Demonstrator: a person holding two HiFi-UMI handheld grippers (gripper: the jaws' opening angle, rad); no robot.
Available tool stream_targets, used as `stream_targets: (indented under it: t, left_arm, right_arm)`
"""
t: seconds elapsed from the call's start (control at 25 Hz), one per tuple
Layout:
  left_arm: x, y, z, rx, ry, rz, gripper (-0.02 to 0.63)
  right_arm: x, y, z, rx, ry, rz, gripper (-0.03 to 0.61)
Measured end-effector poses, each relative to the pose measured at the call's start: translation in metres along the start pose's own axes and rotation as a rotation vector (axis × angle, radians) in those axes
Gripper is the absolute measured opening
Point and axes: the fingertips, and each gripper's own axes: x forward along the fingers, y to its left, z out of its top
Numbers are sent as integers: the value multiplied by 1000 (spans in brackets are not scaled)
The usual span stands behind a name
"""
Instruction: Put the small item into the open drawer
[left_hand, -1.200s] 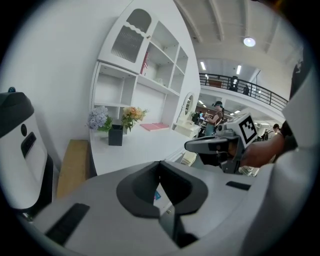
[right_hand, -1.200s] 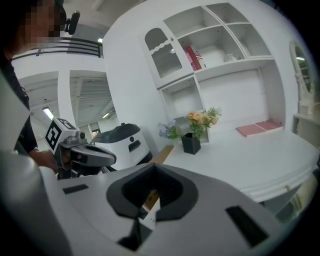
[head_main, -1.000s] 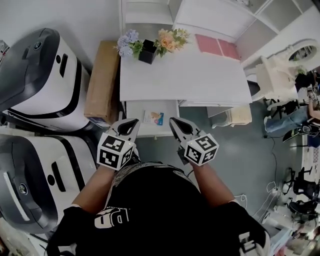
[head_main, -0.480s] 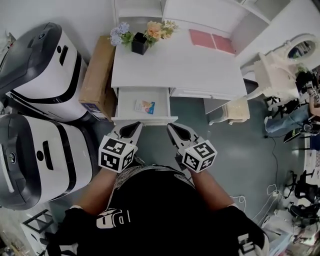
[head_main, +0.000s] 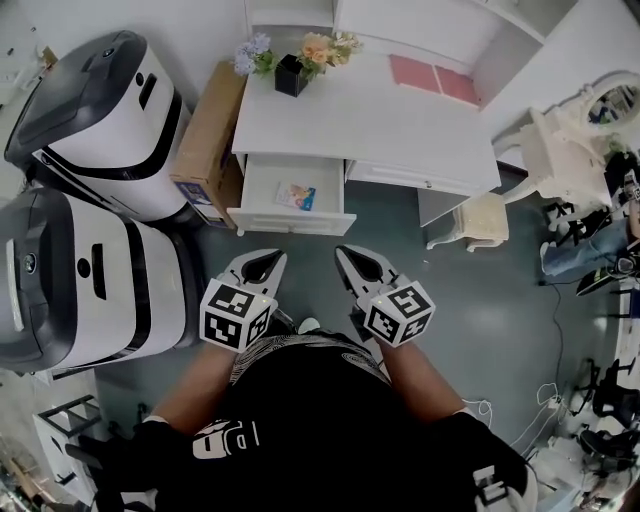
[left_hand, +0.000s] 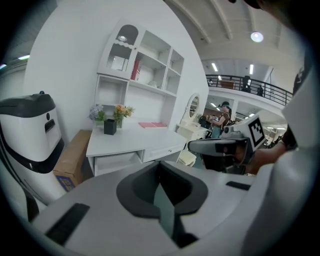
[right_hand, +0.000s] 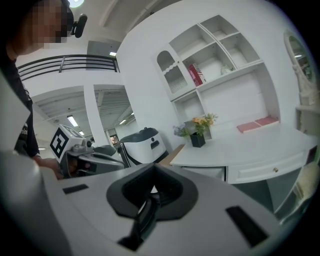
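The white desk's (head_main: 370, 125) left drawer (head_main: 290, 224) stands pulled out, and a small printed packet (head_main: 298, 196) lies flat inside it. Both grippers hover over the grey floor in front of the drawer, apart from it. My left gripper (head_main: 262, 264) is shut and holds nothing; its jaws meet in the left gripper view (left_hand: 161, 167). My right gripper (head_main: 352, 262) is likewise shut and empty, seen again in its own view (right_hand: 152, 192). Each gripper view shows the desk (left_hand: 130, 137) (right_hand: 250, 145) some way ahead.
A black vase of flowers (head_main: 292, 75) and pink books (head_main: 435, 78) sit on the desk. A cardboard box (head_main: 208, 130) leans at its left, beside two big white-and-black machines (head_main: 100, 110) (head_main: 80, 280). A cream stool (head_main: 482, 222) and a white vanity (head_main: 575, 140) stand at the right.
Both grippers have drawn back from the drawer: they overlapped its front a second ago and now hang over the floor short of it. The packet stays in the drawer.
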Motion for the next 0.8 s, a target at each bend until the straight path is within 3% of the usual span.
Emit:
stream_targets:
  t: [0.24, 0.6, 0.8]
  left_arm:
    - [-16, 2, 2, 24, 1, 15, 14]
    - [-29, 17, 22, 35, -33, -25, 14]
    - [-39, 27, 20, 34, -44, -63, 14]
  right_arm:
    - [-5, 11, 3, -1, -13, 9, 8]
    - [7, 30, 11, -33, 32, -27, 6]
    - [13, 50, 14, -2, 20, -37, 6]
